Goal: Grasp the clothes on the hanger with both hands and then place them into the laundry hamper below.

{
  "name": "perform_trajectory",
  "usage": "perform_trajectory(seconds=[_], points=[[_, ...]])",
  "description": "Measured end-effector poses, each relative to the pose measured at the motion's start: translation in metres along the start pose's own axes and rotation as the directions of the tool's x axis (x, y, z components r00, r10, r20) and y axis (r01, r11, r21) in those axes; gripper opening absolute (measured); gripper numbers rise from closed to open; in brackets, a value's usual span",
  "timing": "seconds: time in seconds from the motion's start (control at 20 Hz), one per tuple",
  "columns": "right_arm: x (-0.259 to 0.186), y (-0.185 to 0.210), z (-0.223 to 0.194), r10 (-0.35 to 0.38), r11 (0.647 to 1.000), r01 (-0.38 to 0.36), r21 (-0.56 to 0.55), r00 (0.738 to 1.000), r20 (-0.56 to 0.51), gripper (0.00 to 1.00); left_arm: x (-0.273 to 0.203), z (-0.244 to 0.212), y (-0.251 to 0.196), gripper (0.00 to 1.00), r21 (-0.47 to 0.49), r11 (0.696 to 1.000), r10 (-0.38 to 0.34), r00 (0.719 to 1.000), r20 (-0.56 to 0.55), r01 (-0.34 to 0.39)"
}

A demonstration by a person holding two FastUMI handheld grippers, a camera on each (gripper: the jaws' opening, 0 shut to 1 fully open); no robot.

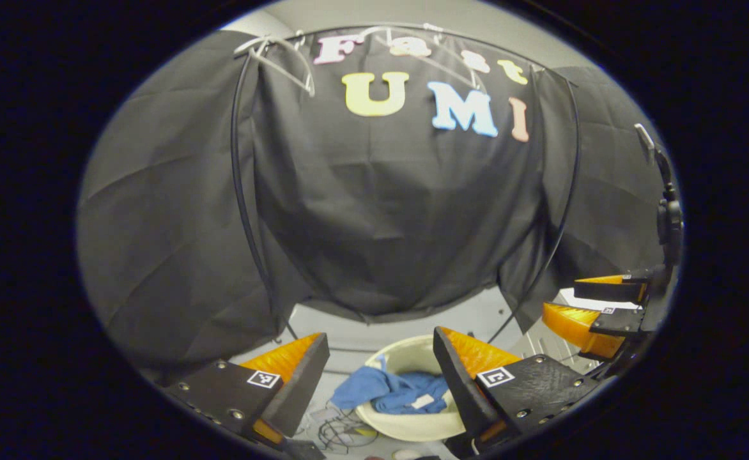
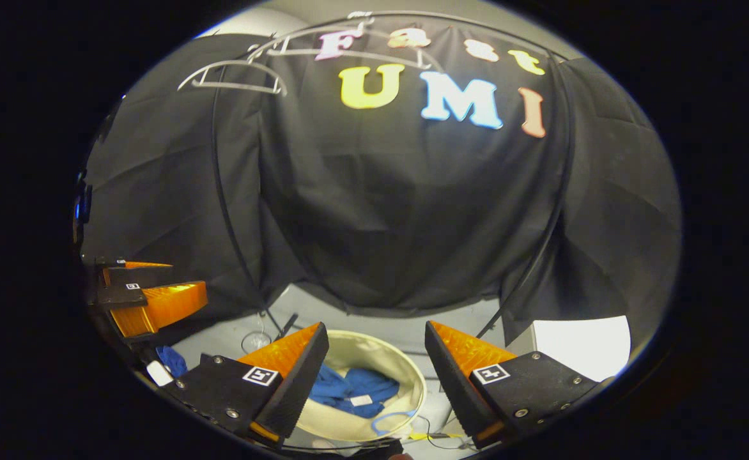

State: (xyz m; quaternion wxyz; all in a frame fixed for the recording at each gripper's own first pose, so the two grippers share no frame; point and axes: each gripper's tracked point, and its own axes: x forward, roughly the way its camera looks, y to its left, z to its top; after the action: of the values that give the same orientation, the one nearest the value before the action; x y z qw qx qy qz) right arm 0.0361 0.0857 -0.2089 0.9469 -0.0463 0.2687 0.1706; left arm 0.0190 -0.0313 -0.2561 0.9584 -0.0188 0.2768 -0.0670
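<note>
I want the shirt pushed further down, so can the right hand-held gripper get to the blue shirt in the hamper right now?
Probably yes. The right hand-held gripper is open above the hamper, and nothing lies between it and the blue shirt.

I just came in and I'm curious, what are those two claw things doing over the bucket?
Both grippers are open and holding nothing. The left gripper and the right gripper hover above a cream laundry hamper. The blue clothes already lie inside the hamper, with one part draped over its rim. The white hangers up on the rail are bare.
</note>
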Motion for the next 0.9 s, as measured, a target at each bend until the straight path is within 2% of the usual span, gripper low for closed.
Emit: perform_trajectory(seconds=[0.05, 0.1, 0.2, 0.4, 0.65, 0.75, 0.9], points=[[-0.009, -0.008, 0.022, -0.021, 1.0, 0.02, 0.017, 0.999, 0.05, 0.94, -0.009, 0.031, 0.004, 0.9, 0.01, 1.0, 0.0, 0.998, 0.056, -0.001], [-0.016, -0.016, 0.045, -0.04, 0.999, 0.036, 0.035, 0.994, 0.1, 0.94, -0.019, 0.06, 0.008, 1.0, 0.016, 1.0, 0.002, 0.994, 0.108, -0.003], [-0.038, -0.034, 0.086, -0.072, 0.996, 0.06, 0.072, 0.981, 0.181, 0.93, -0.035, 0.107, 0.011, 1.0, 0.025, 1.0, 0.011, 0.98, 0.2, -0.017], [-0.086, -0.072, 0.144, -0.153, 0.987, 0.128, 0.096, 0.932, 0.329, 0.94, -0.072, 0.177, 0.001, 1.0, 0.014, 1.0, 0.016, 0.941, 0.339, -0.022], [-0.144, -0.116, 0.17, -0.226, 0.973, 0.18, 0.146, 0.872, 0.433, 0.92, -0.127, 0.216, -0.023, 1.0, -0.01, 0.999, 0.033, 0.892, 0.451, -0.032], [-0.163, -0.127, 0.173, -0.232, 0.972, 0.183, 0.148, 0.859, 0.457, 0.92, -0.134, 0.224, -0.039, 1.0, -0.028, 0.999, 0.038, 0.875, 0.482, -0.029], [-0.188, -0.144, 0.171, -0.248, 0.968, 0.192, 0.164, 0.843, 0.478, 0.94, -0.147, 0.23, -0.063, 1.0, -0.037, 0.999, 0.039, 0.866, 0.499, -0.024]])
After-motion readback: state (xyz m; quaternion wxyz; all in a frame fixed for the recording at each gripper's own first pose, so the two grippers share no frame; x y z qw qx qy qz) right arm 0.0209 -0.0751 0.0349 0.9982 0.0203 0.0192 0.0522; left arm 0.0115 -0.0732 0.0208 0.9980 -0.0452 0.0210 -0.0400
